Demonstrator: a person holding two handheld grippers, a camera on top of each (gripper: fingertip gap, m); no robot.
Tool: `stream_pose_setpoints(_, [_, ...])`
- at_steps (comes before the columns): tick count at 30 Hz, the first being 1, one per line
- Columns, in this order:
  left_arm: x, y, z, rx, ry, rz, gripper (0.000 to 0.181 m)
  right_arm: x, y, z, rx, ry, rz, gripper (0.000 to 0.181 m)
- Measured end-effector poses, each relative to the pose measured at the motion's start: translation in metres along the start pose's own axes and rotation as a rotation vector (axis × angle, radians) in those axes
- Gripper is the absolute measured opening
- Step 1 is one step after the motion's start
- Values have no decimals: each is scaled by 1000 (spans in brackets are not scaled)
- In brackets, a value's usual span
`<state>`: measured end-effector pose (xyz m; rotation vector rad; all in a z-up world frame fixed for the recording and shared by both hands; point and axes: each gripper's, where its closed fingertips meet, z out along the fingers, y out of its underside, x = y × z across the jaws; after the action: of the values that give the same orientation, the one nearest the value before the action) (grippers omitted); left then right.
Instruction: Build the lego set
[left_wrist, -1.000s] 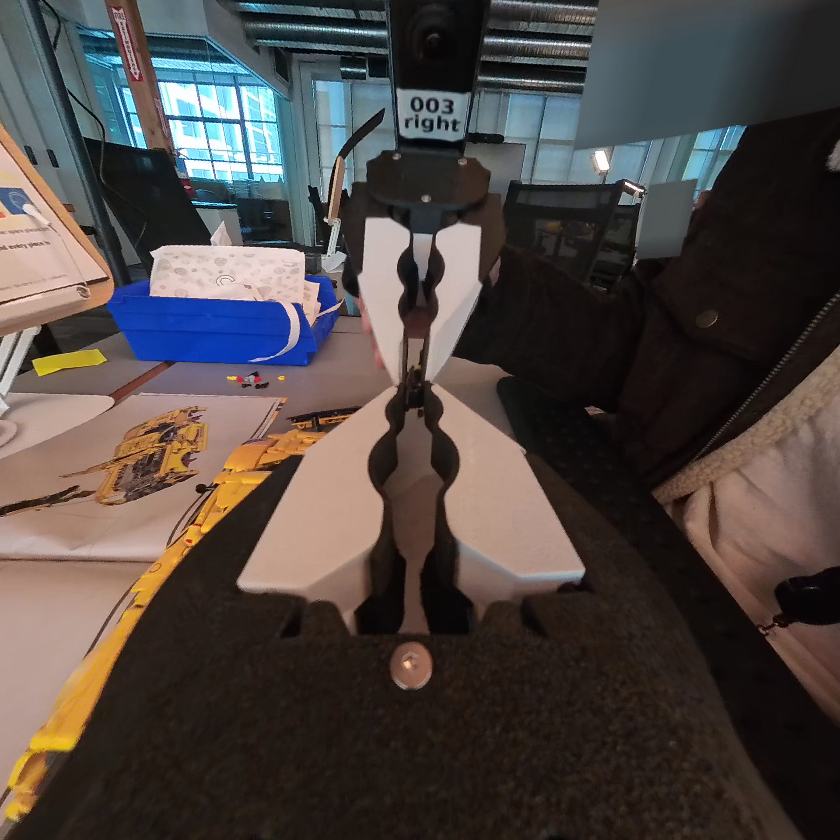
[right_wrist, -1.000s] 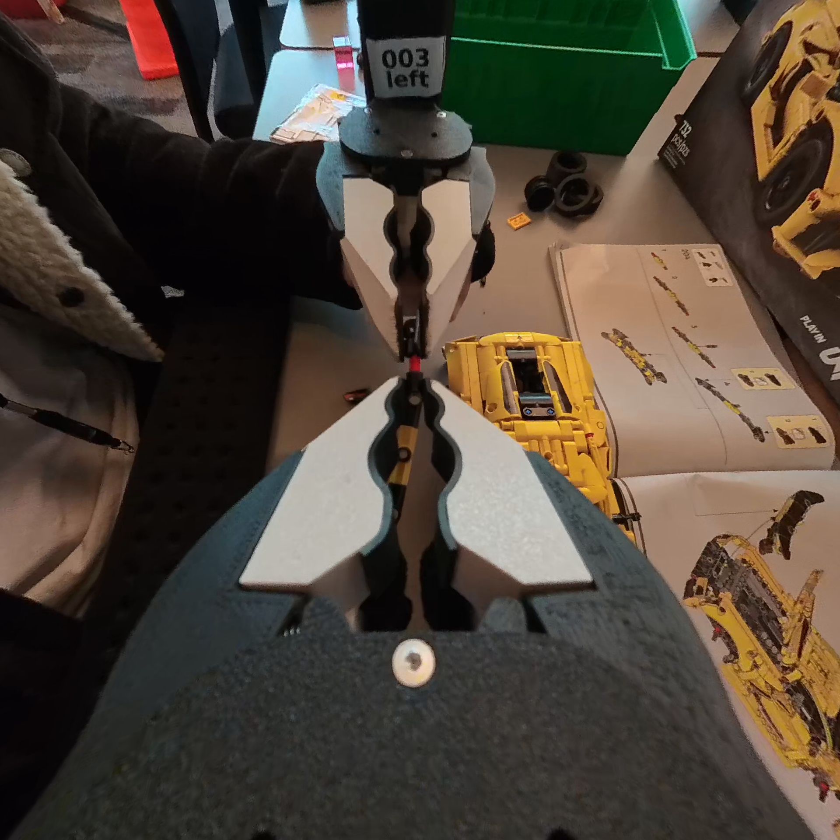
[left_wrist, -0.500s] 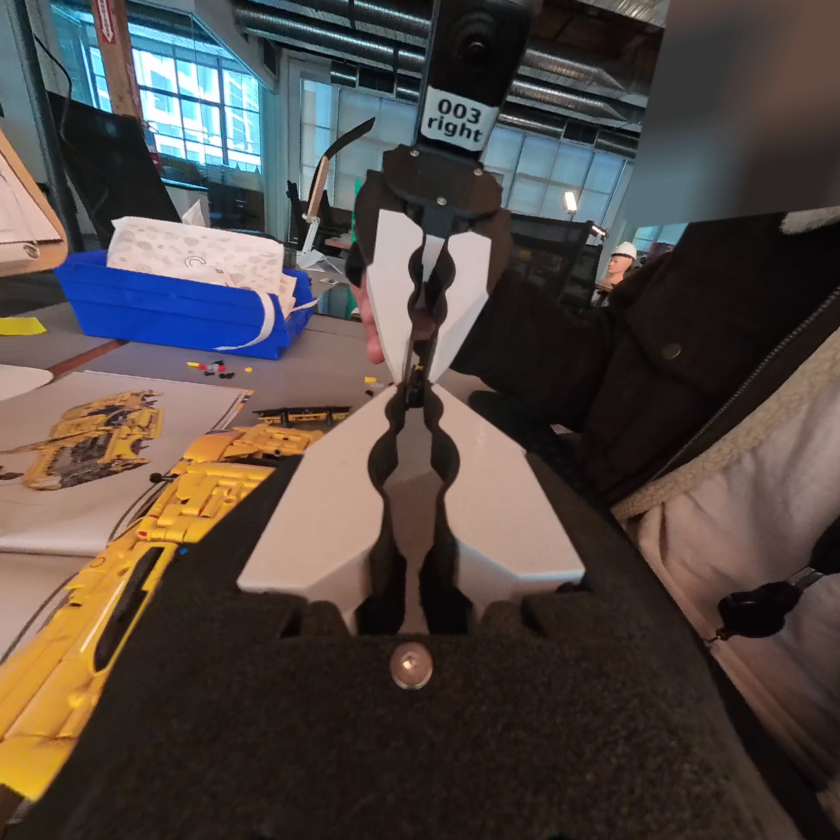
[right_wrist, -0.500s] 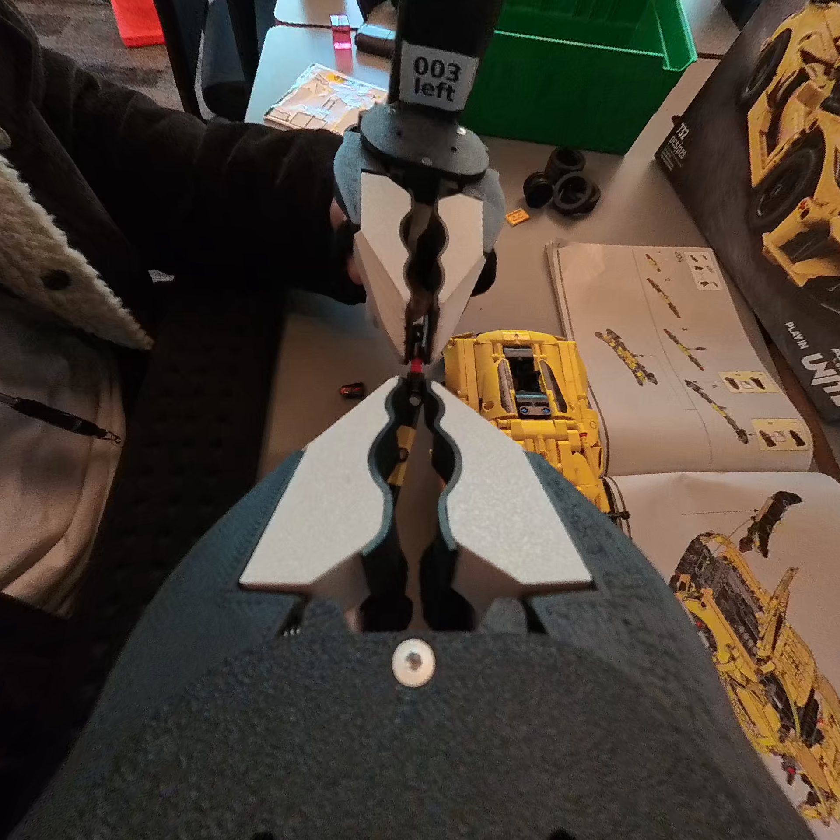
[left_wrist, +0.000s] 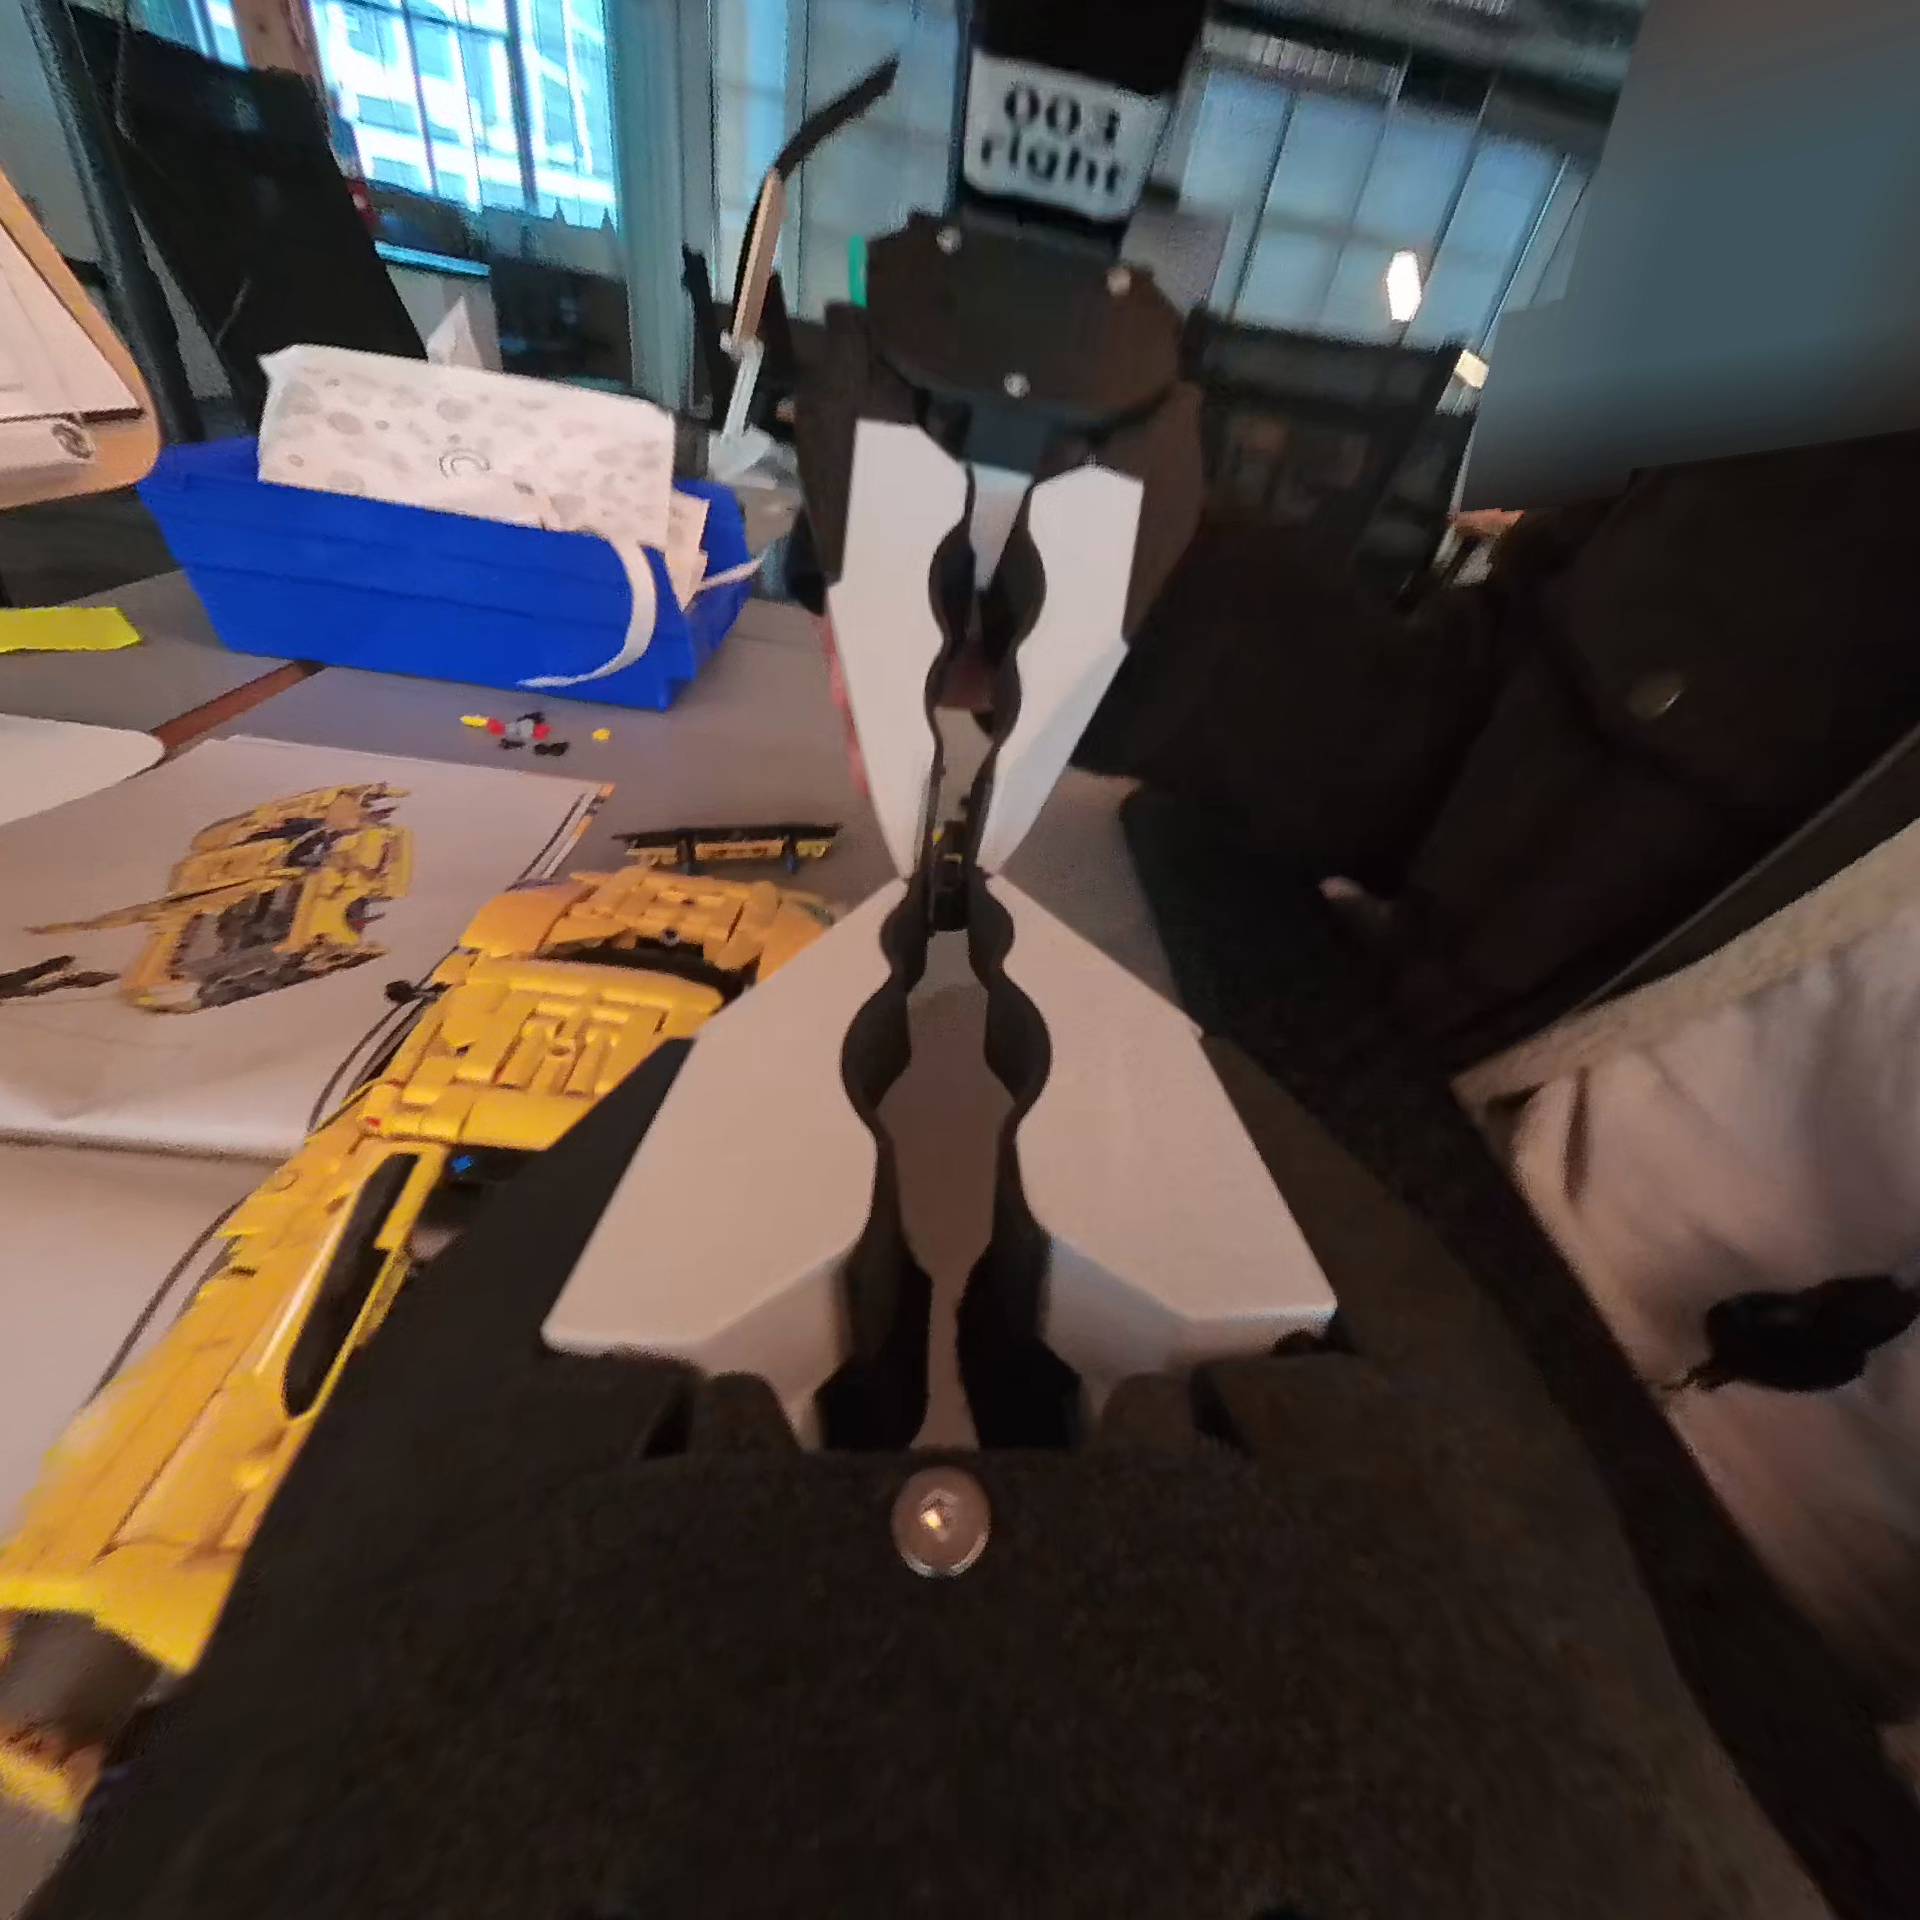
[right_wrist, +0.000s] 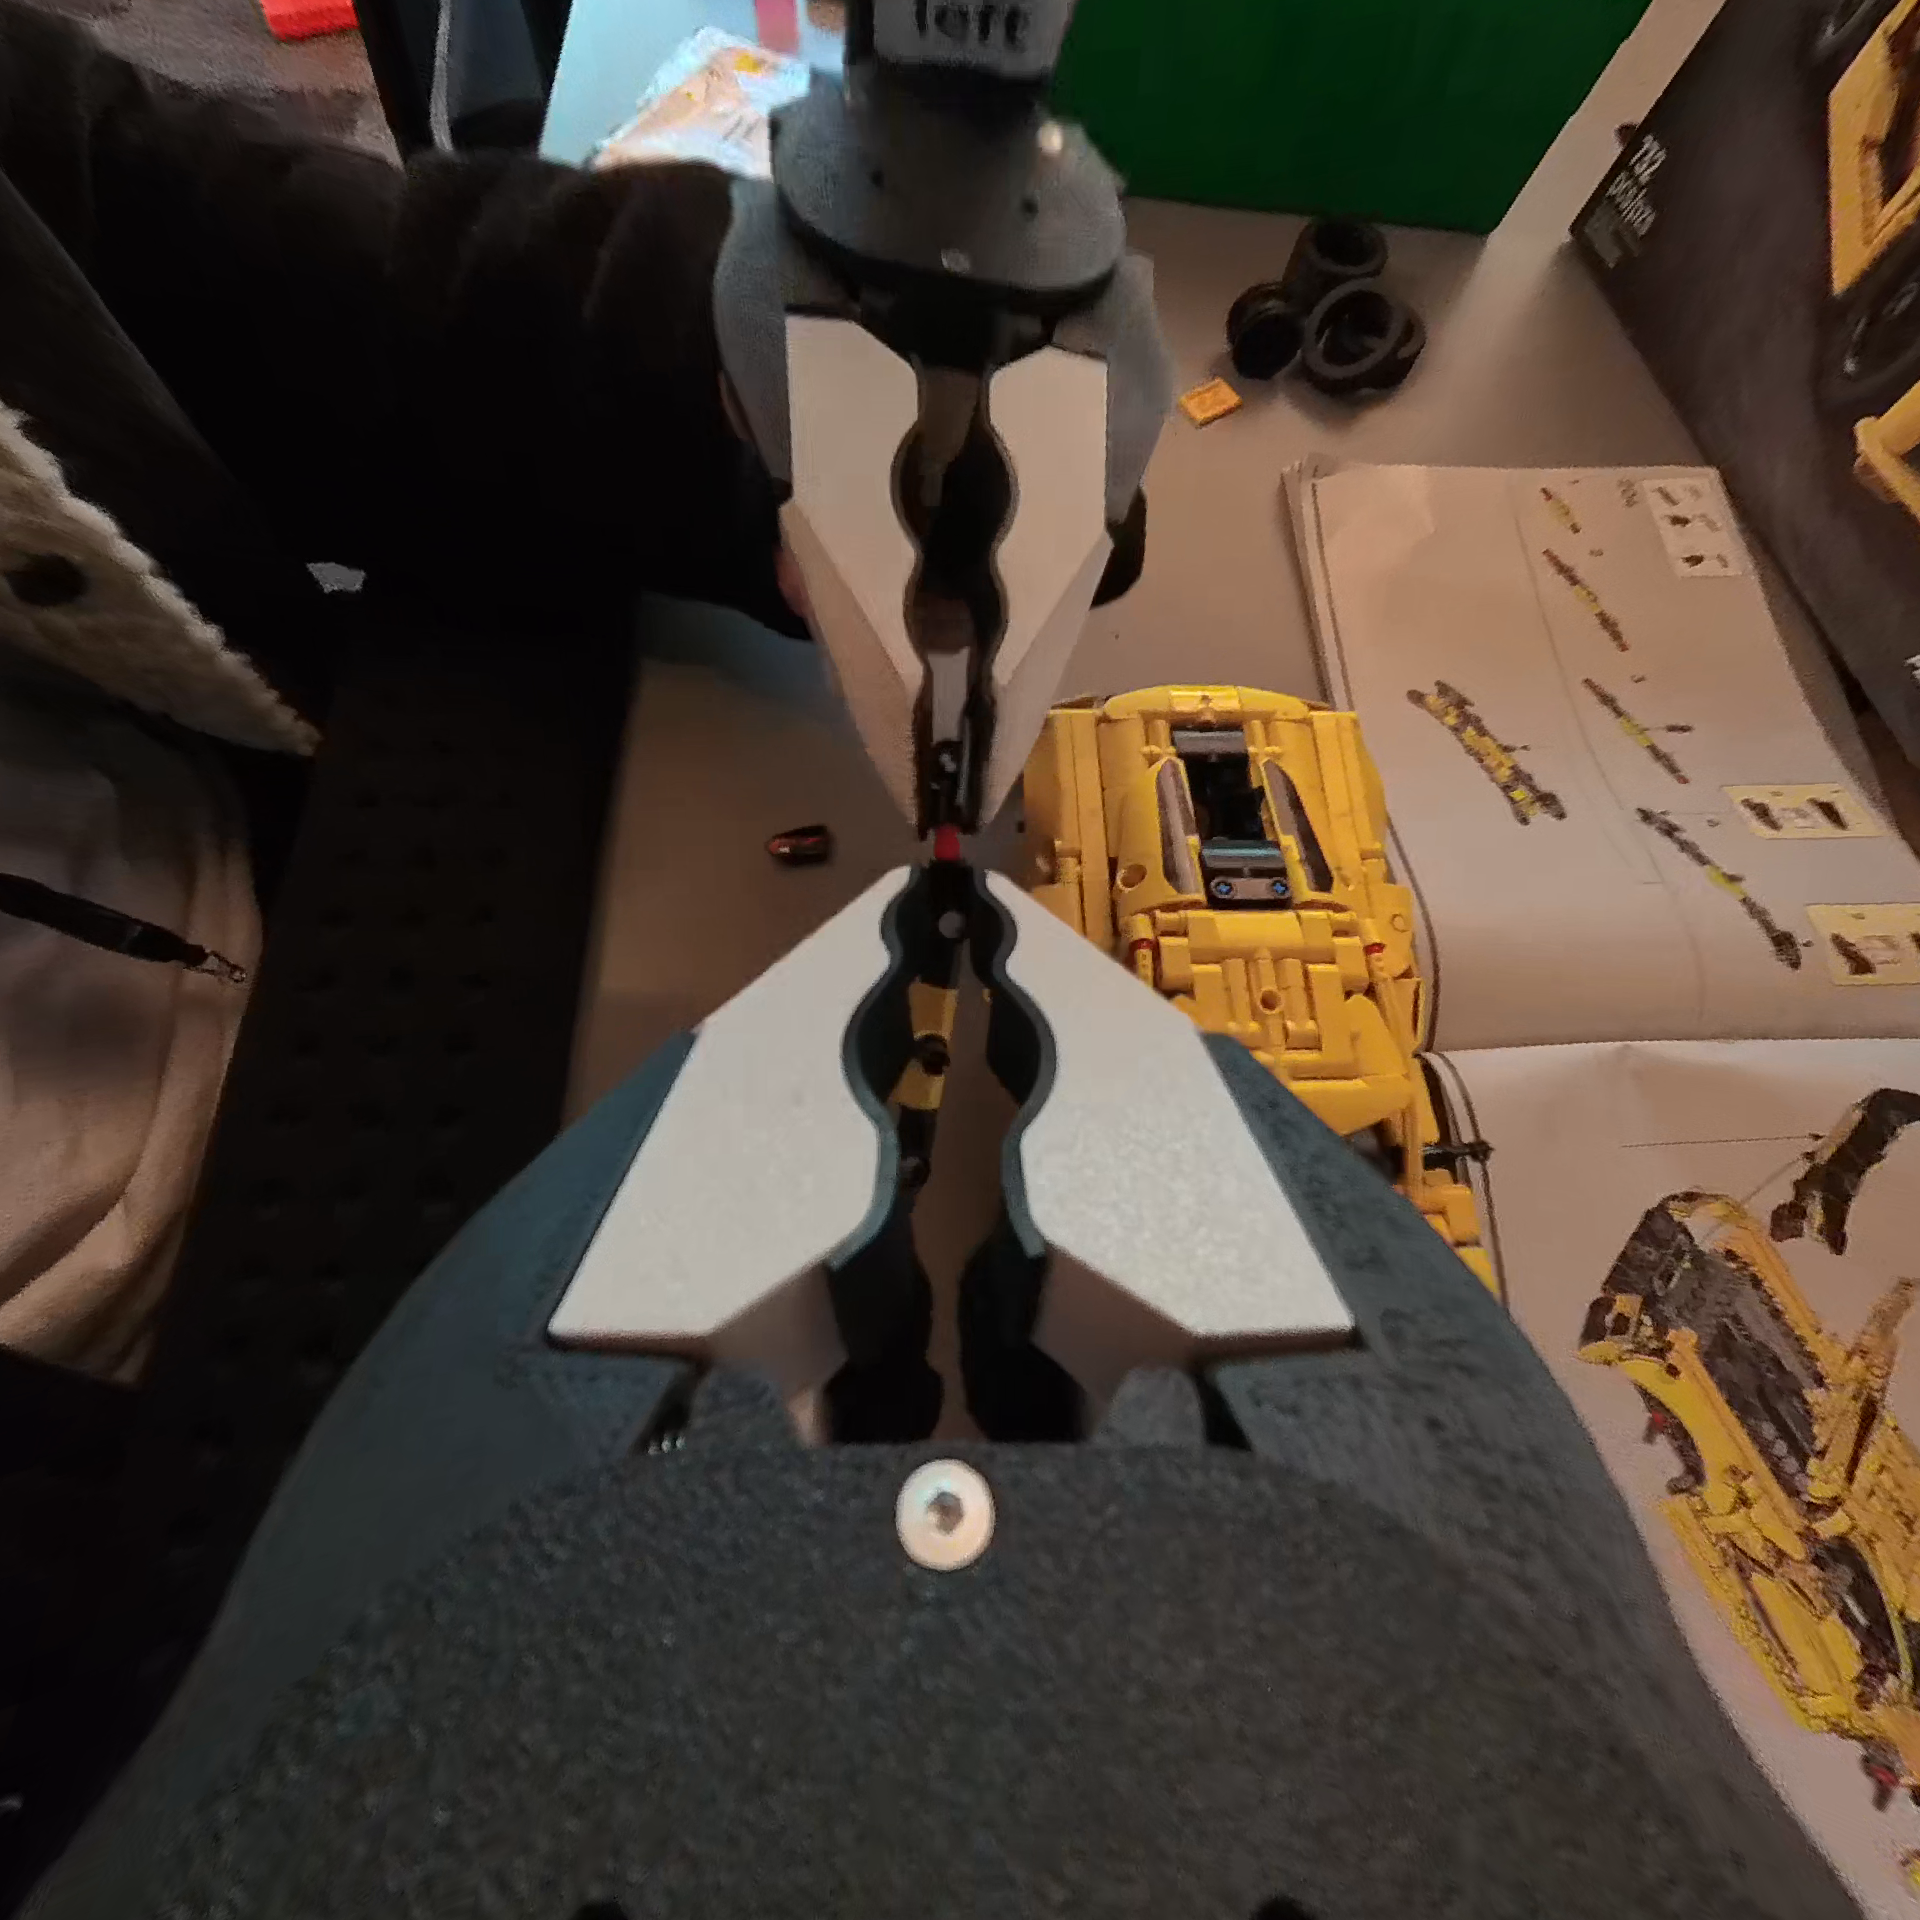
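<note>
At frame centre our right gripper (right_wrist: 945, 894) pinches a thin black-and-yellow lego beam (right_wrist: 928, 1039); the left gripper (right_wrist: 943, 821) clamps a small black piece with a red pin (right_wrist: 945, 842). Both seem light, rigid and slippery, best gripped mid-length.

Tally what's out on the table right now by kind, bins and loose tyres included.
Bins: 2, blue bin and green bin
Yellow car builds: 1
Instruction booklets, open: 1
Set boxes: 1
Black tyres: 1 pile, count unclear
Black and yellow strip assemblies: 2, one on the table, one in the right gripper
Total: 8
</note>
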<state>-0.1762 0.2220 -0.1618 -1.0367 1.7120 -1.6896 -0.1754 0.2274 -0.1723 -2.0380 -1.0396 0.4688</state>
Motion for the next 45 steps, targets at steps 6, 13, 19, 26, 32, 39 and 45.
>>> stream_pose_setpoints(6, [1,20,5,-123,-26,83,7,-4,16,10,-93,-40,-1,6])
stream_pose_setpoints(13, [-1,10,4,-65,-35,86,7,-2,8,8,10,-59,61,7])
stream_pose_setpoints(19, [-17,-1,4,-55,-236,345,7,25,-1,-20,236,126,186,28])
stream_pose_setpoints(26, [-17,-18,2,26,-334,502,7,45,19,-67,610,352,417,60])
stream_pose_setpoints(32, [4,-29,5,154,-168,330,7,8,8,-43,623,172,217,43])
stream_pose_setpoints(39, [10,-34,7,209,-112,251,7,2,-7,-44,673,219,112,10])
stream_pose_setpoints(45, [13,-35,8,225,-79,208,7,-7,-9,-46,684,168,109,6])
